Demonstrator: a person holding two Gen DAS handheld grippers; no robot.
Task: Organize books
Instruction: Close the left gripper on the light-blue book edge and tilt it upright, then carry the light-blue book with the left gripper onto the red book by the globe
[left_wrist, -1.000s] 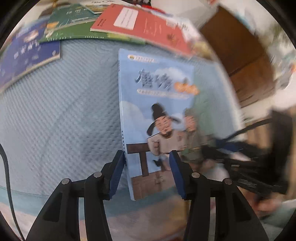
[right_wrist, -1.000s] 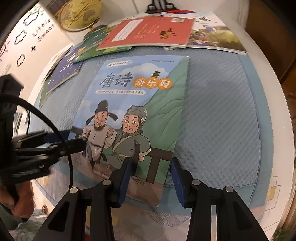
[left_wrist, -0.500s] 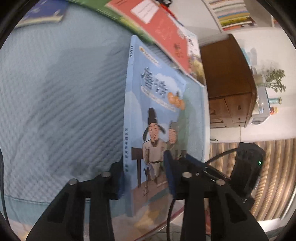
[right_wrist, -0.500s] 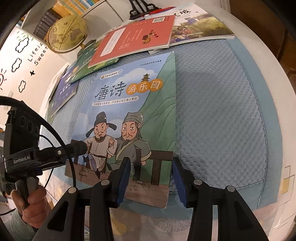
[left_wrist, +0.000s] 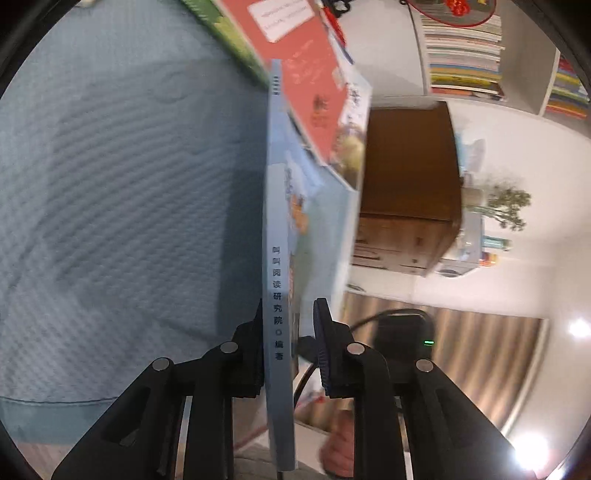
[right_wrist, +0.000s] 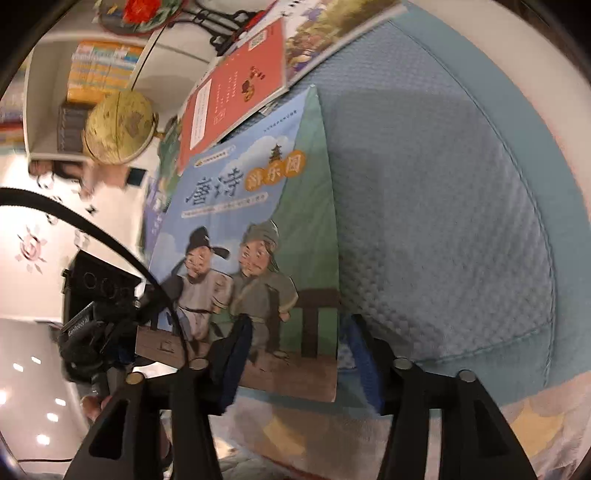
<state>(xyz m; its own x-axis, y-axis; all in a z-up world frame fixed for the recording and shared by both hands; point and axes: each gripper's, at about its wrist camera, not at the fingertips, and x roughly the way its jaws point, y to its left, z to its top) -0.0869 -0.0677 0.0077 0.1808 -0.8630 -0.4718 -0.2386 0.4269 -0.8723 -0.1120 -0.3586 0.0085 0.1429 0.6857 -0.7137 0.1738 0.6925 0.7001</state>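
Closing on the Tang poetry picture book (left_wrist: 277, 295) between left gripper (left_wrist: 286, 343) pads; spreading apart, right gripper (right_wrist: 295, 354) astride its lower edge.

Five books can be counted in the right wrist view. One blue book (right_wrist: 258, 229) sits at the centre, one red book (right_wrist: 236, 85) at eleven o'clock and one picture book (right_wrist: 332, 26) at twelve. One green book (right_wrist: 168, 142) is at ten and one purple book (right_wrist: 153, 214) at nine. There is one mat (right_wrist: 443, 184) at three o'clock and one globe (right_wrist: 118, 127) at ten. In the left wrist view, one shelf (left_wrist: 461, 44) at one o'clock holds stacked books too many to count. One cabinet (left_wrist: 406, 184) and one plant (left_wrist: 506, 206) stand at three.
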